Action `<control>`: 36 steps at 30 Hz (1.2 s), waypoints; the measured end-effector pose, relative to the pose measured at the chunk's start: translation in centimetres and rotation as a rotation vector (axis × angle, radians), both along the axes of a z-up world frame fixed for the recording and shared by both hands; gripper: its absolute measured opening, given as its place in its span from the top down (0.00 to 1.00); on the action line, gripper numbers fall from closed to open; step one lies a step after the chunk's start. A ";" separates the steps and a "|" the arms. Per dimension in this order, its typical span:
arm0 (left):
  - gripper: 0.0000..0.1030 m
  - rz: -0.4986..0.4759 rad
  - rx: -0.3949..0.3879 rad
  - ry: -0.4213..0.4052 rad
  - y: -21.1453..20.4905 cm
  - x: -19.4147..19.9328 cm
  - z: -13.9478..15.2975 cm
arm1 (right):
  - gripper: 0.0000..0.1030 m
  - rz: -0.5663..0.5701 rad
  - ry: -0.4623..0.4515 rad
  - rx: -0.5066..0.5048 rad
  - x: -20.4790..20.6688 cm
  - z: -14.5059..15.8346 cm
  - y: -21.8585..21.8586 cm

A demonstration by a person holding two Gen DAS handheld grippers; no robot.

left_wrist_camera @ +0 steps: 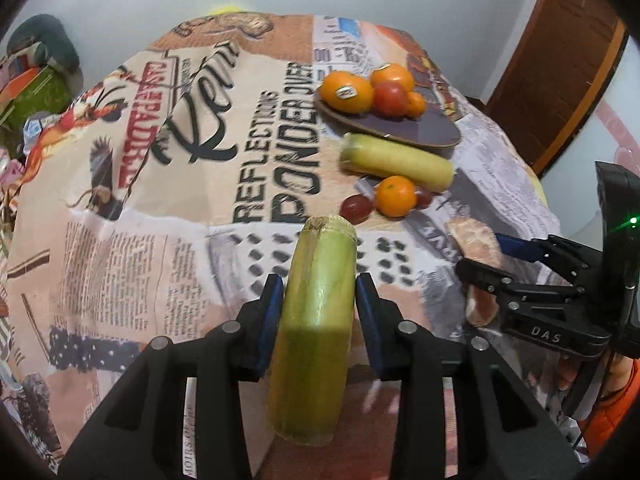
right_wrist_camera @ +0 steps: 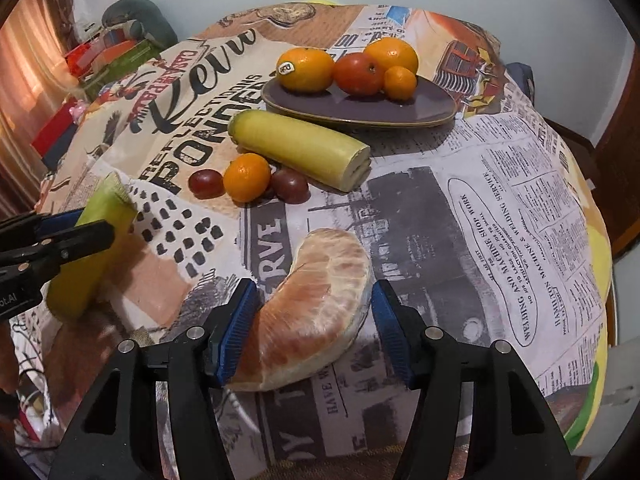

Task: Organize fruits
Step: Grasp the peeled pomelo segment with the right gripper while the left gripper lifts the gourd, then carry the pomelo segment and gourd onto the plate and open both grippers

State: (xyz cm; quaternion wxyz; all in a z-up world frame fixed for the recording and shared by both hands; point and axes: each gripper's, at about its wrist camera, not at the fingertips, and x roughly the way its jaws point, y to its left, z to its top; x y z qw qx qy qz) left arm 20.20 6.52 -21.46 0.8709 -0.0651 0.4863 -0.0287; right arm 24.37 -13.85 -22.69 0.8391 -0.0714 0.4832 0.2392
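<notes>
Green-yellow stalk piece sat clamped between left gripper pads, above printed tablecloth | right wrist view: right gripper jaws stood apart around pomelo wedge lying on cloth, left pad touching, right pad clear; purple plate of oranges beyond.

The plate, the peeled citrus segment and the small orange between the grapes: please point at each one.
plate (right_wrist_camera: 420, 110), right wrist view, bare purple surface.
peeled citrus segment (right_wrist_camera: 320, 304), right wrist view, middle of its flesh.
small orange (right_wrist_camera: 247, 177), right wrist view, middle of its peel.
</notes>
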 end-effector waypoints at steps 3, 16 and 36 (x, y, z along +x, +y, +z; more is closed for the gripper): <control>0.65 0.006 -0.004 0.017 0.3 0.3 -0.8 | 0.42 -0.012 0.008 0.000 0.0 -0.3 0.2; 0.65 -0.022 0.017 0.029 -0.2 1.9 -1.4 | 0.47 0.080 -0.002 -0.038 -0.1 -0.4 -1.8; 0.66 -0.052 0.014 -0.123 -1.6 0.8 4.2 | 0.60 -0.054 -0.046 0.038 0.3 1.2 -4.1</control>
